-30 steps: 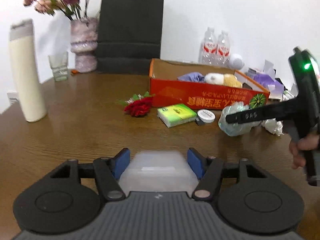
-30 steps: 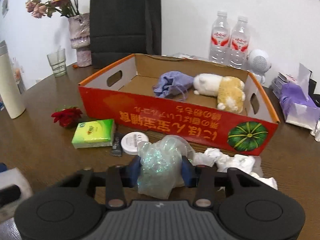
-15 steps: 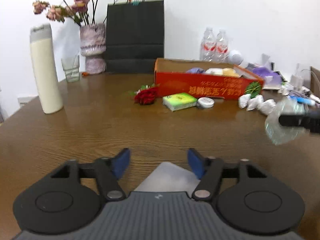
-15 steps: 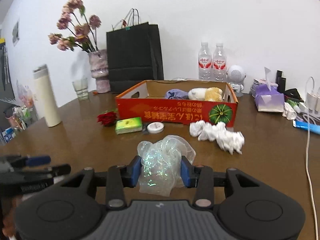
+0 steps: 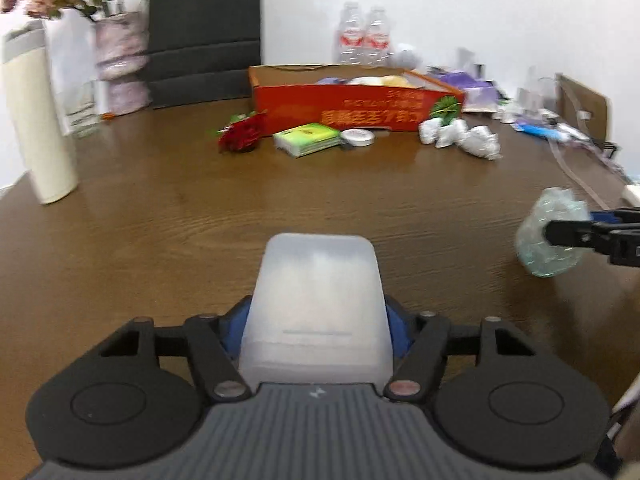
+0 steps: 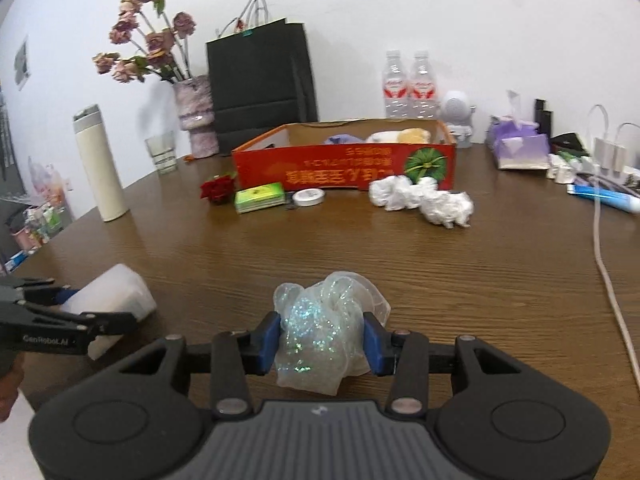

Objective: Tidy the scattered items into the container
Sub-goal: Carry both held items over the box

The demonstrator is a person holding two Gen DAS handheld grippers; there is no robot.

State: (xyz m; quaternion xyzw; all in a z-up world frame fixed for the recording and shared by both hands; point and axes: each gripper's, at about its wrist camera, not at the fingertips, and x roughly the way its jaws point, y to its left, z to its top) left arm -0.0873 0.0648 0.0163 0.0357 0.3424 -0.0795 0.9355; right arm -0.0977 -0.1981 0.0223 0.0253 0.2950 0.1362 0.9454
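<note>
My left gripper [image 5: 318,324] has a translucent white plastic box [image 5: 318,300] between its blue pads; its jaws are closing and the pads touch the box's sides. In the right wrist view that box [image 6: 116,296] sits low at the left. My right gripper [image 6: 322,336] is shut on a glittery clear bag [image 6: 320,328], held above the wooden table [image 6: 400,260]. Far across stands the red cardboard box [image 6: 344,168] holding a plush toy and a purple cloth. In front of it lie a red rose [image 6: 217,189], a green tissue pack [image 6: 260,197], a white round tin [image 6: 308,197] and crumpled white paper [image 6: 424,200].
A tall cream flask [image 6: 100,164], a glass [image 6: 161,155], a flower vase [image 6: 196,120] and a black paper bag [image 6: 260,80] line the back left. Two water bottles [image 6: 408,84], a purple tissue box [image 6: 518,148], a blue tube [image 6: 604,196] and a white cable [image 6: 604,264] crowd the right side.
Both grippers have drawn back from the red box toward the near table edge. The left jaws spread wide off the white box, then came in on it again. The right still holds the bag.
</note>
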